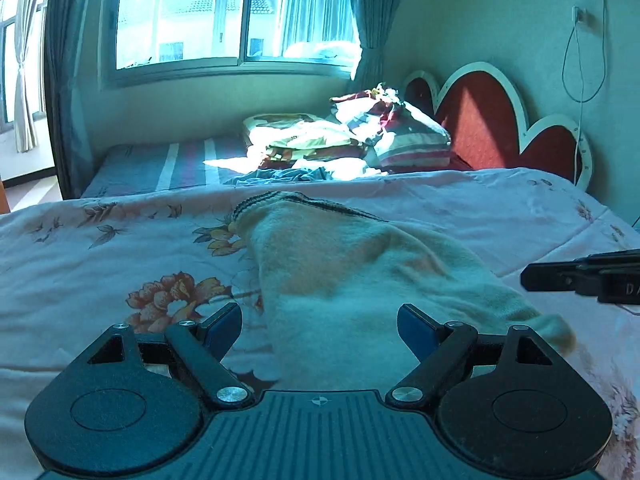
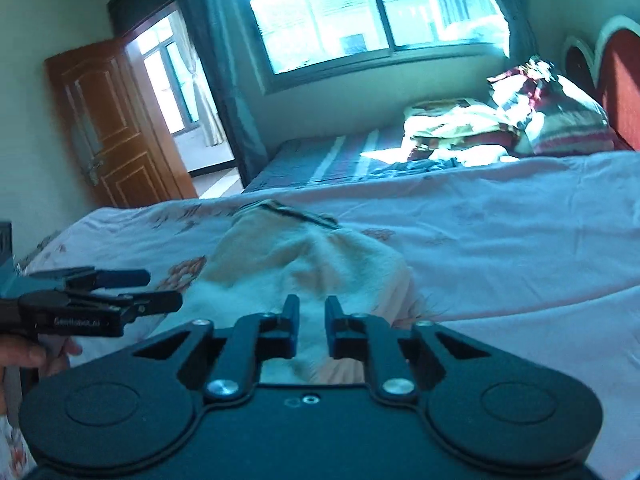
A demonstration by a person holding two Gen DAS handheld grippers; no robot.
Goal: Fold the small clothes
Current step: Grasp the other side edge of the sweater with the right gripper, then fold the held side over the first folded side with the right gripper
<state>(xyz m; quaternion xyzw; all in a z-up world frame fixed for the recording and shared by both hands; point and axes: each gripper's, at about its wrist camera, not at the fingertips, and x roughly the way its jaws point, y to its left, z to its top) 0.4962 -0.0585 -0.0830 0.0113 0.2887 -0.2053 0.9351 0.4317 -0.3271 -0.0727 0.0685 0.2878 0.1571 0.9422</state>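
A cream knit garment with a dark striped hem lies on the floral bedspread, stretching away from me. My left gripper is open, its jaws wide apart on either side of the garment's near end. My right gripper has its jaws close together with a small gap, right over the garment's near edge; whether cloth is pinched is unclear. The right gripper also shows at the right edge of the left wrist view, and the left gripper appears at the left of the right wrist view.
A pile of bedding and a striped pillow lies at the head of the bed by the red heart-shaped headboard. A window is behind. An open wooden door stands at the left.
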